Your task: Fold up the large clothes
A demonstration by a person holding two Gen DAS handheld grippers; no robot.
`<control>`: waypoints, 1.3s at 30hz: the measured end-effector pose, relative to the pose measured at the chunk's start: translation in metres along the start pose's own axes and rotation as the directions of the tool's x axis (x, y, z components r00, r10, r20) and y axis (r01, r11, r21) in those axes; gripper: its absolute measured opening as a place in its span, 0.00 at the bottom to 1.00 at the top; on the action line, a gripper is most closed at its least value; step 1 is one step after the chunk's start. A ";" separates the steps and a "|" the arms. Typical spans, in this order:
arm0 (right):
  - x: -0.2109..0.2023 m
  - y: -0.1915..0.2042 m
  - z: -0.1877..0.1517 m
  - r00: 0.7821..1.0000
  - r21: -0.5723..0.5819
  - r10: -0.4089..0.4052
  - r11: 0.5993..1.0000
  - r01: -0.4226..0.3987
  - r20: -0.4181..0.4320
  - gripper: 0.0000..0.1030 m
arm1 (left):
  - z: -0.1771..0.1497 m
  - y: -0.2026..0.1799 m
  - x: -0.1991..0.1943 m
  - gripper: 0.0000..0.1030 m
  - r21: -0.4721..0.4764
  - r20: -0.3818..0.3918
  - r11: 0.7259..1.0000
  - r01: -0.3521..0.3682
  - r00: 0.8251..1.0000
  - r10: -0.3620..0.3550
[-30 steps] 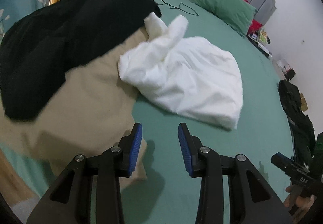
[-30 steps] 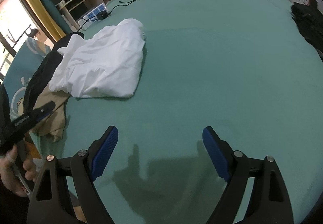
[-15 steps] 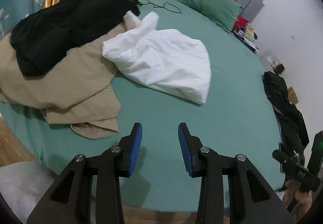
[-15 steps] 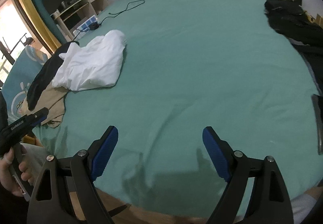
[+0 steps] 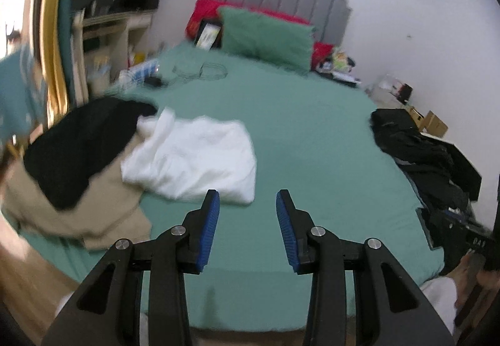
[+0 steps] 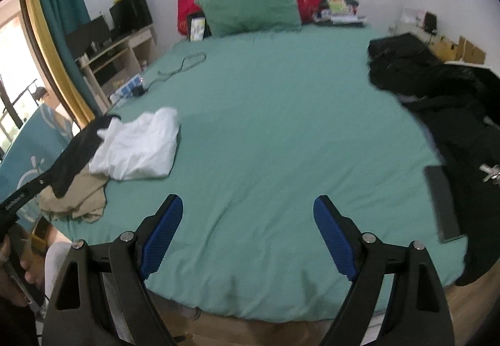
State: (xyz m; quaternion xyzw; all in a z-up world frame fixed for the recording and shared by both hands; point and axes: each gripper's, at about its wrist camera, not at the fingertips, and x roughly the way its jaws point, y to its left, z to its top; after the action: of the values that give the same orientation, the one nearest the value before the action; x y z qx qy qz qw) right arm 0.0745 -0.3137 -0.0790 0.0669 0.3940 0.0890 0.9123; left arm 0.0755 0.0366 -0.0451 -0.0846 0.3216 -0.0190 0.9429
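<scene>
Both grippers, left and right, hover with fingers apart and empty above the bed; the white garment lies ahead, left.

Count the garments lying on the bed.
4: white garment, black garment and tan garment overlapping at the left edge; dark pile at right may hold several.

Left black two-finger gripper: ribbed blue pads, silver screws. Right black two-finger gripper: identical; white lettering on housing.
</scene>
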 end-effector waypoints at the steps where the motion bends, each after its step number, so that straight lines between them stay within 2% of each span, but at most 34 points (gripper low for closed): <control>1: -0.005 -0.001 0.002 1.000 -0.001 -0.004 1.000 0.004 0.014 0.83 | 0.005 -0.009 -0.008 0.39 0.027 0.025 1.000 -0.001 1.000 0.000; 8: -0.049 -0.005 0.019 0.994 -0.010 -0.026 1.000 0.028 0.108 0.83 | 0.035 -0.052 -0.054 0.43 0.135 0.165 0.991 0.003 0.986 -0.025; 16: -0.097 0.008 0.036 0.975 -0.054 -0.046 0.997 0.059 0.218 0.91 | 0.061 -0.077 -0.105 0.58 0.189 0.319 0.982 -0.007 0.946 -0.055; 20: -0.124 0.018 0.044 0.958 -0.071 -0.040 0.995 0.063 0.283 0.95 | 0.071 -0.084 -0.130 0.71 0.216 0.362 0.976 0.008 0.928 -0.088; 26: -0.157 0.033 0.047 0.928 -0.091 -0.024 0.994 0.063 0.371 0.98 | 0.071 -0.087 -0.153 0.76 0.206 0.413 0.978 0.022 0.905 -0.107; 27: -0.161 0.035 0.047 0.921 -0.094 -0.020 0.994 0.062 0.390 0.98 | 0.070 -0.084 -0.156 0.76 0.197 0.430 0.979 0.051 0.893 -0.134; 28: -0.166 0.039 0.046 0.911 -0.096 -0.015 0.994 0.059 0.412 0.98 | 0.068 -0.080 -0.159 0.78 0.198 0.442 0.974 0.112 0.877 -0.191; 30: -0.173 0.043 0.042 0.880 -0.086 -0.009 0.995 0.057 0.476 0.98 | 0.061 -0.077 -0.159 0.78 0.197 0.451 0.965 0.175 0.858 -0.248; 31: -0.172 0.048 0.039 0.869 -0.088 -0.003 0.995 0.054 0.495 0.98 | 0.057 -0.077 -0.157 0.78 0.194 0.451 0.968 0.158 0.862 -0.231; 34: -0.163 0.061 0.031 0.861 -0.124 0.017 0.991 0.053 0.508 0.98 | 0.047 -0.081 -0.146 0.78 0.199 0.426 0.978 0.061 0.894 -0.142; 37: -0.145 0.067 0.027 0.873 -0.142 0.027 0.989 0.049 0.487 0.98 | 0.035 -0.079 -0.139 0.78 0.175 0.430 0.984 -0.026 0.901 -0.053; 39: -0.135 0.069 0.026 0.887 -0.146 0.036 0.989 0.036 0.461 0.98 | 0.033 -0.076 -0.135 0.78 0.165 0.414 0.986 -0.013 0.909 -0.057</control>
State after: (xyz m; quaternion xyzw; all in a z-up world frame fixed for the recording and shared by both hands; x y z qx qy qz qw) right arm -0.0048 -0.2765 0.0473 0.0169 0.1579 0.0999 0.9822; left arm -0.0103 -0.0211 0.0750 -0.0126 0.1092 -0.0374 0.9932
